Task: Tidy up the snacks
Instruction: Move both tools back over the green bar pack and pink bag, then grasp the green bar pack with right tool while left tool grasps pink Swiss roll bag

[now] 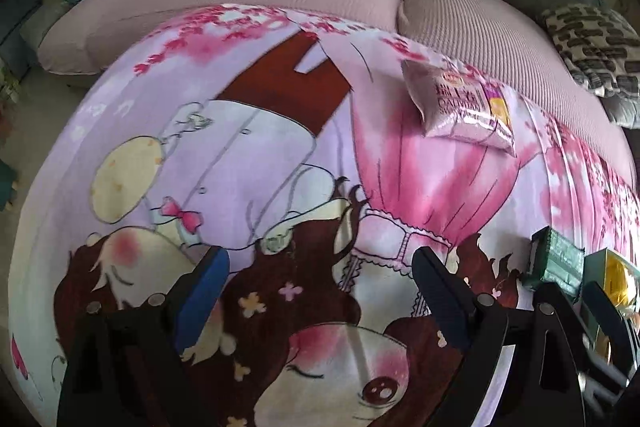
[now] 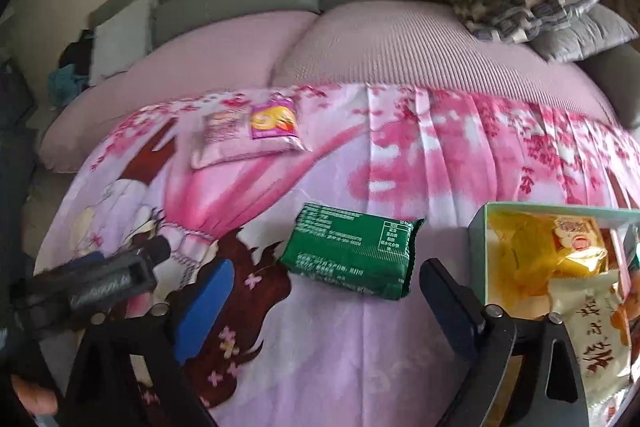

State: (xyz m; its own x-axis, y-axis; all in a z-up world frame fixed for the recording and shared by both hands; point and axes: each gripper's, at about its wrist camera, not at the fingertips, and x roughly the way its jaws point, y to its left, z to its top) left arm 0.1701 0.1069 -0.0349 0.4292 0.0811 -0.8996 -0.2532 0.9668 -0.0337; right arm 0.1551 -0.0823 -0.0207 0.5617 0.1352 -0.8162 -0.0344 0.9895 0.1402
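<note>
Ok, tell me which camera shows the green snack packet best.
The right wrist view: the green snack packet lies whole and unobstructed on the blanket, printed label visible. The left wrist view catches it only at the right edge, partly hidden behind the right gripper.

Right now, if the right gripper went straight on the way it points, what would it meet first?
Probably the green snack packet, lying on the blanket just ahead, between the open right gripper fingers' line. Depth is unclear, so it might touch blanket just short of it.

2 wrist views, steeply down onto shared blanket [image 1: 248, 155].
</note>
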